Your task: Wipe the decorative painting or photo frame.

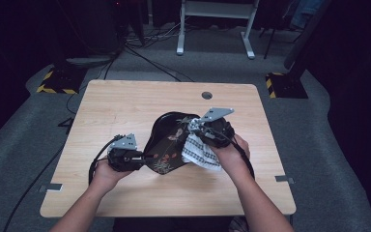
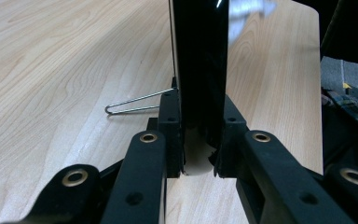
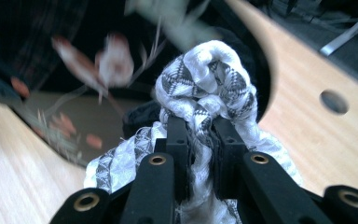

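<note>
1. High view: the left gripper (image 1: 140,157) has its jaws clamped on the near-left rim of the black floral tray (image 1: 166,142), which is tilted up over the middle of the surface (image 1: 125,101).
2. The right gripper (image 1: 200,128), jaws clamped on the patterned cloth (image 1: 200,152), presses it against the tray's right side, so the right hand is nearer the tray's face.
3. No readable writing anywhere.

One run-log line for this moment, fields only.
left gripper: shut on black floral tray rim | right gripper: shut on patterned white cloth | action: wiping tray | tray tilted above table
</note>
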Demonstrator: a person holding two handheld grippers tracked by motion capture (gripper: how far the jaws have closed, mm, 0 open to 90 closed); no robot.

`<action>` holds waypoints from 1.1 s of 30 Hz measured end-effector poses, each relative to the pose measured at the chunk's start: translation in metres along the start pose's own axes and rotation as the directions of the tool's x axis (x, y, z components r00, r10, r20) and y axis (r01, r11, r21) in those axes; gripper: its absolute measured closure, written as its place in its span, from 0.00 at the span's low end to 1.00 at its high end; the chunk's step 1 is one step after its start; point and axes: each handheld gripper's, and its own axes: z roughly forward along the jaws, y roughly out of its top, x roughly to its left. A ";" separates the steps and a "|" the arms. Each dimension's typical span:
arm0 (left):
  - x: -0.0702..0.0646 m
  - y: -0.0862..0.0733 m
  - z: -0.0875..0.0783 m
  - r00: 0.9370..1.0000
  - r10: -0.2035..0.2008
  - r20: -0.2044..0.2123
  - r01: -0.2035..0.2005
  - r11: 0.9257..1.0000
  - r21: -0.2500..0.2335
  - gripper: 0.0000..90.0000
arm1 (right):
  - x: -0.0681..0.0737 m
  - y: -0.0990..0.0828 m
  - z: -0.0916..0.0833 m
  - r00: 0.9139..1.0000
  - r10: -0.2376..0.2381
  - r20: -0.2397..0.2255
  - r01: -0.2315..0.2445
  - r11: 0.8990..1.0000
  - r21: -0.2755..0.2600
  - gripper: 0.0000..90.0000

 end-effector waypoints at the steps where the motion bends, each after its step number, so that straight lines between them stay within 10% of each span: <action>1: 0.000 0.000 0.000 1.000 0.000 -0.001 0.000 1.000 0.000 0.86 | -0.002 0.004 -0.003 1.000 0.001 0.002 -0.001 1.000 -0.013 0.89; 33: -0.001 0.003 0.001 1.000 0.005 -0.003 -0.005 1.000 0.000 0.85 | -0.020 -0.010 0.003 0.998 0.064 -0.002 -0.064 0.998 -0.007 0.89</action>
